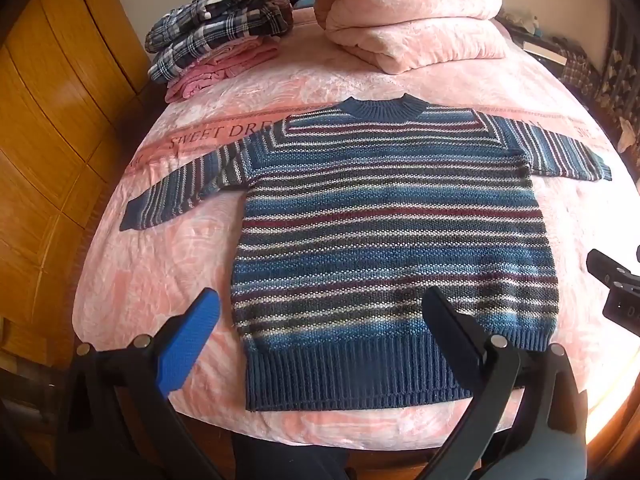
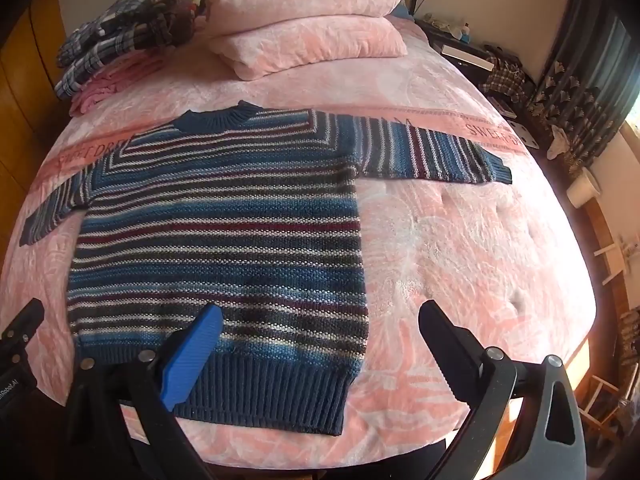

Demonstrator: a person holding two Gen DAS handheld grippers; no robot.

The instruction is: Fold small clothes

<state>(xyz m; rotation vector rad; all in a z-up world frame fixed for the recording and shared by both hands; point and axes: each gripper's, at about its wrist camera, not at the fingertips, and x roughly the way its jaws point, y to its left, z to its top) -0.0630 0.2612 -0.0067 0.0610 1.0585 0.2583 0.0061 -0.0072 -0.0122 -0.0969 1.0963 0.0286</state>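
A blue, white and maroon striped knit sweater [image 1: 392, 236] lies flat on the pink bed, collar away from me, both sleeves spread out; it also fills the left half of the right wrist view [image 2: 224, 232]. My left gripper [image 1: 320, 300] hovers open above the sweater's ribbed hem near its left corner, holding nothing. My right gripper [image 2: 320, 312] hangs open over the hem's right corner, with its blue pad [image 2: 192, 356] above the hem. The right gripper shows at the edge of the left wrist view [image 1: 616, 288], and the left gripper at the edge of the right one [image 2: 18, 340].
A pile of plaid and pink clothes [image 1: 212, 36] sits at the bed's far left. A folded pink quilt [image 1: 408, 16] lies at the headboard. Wooden wardrobe doors [image 1: 52, 128] run along the left; a cluttered nightstand [image 2: 468, 48] and curtains [image 2: 580, 80] stand on the right.
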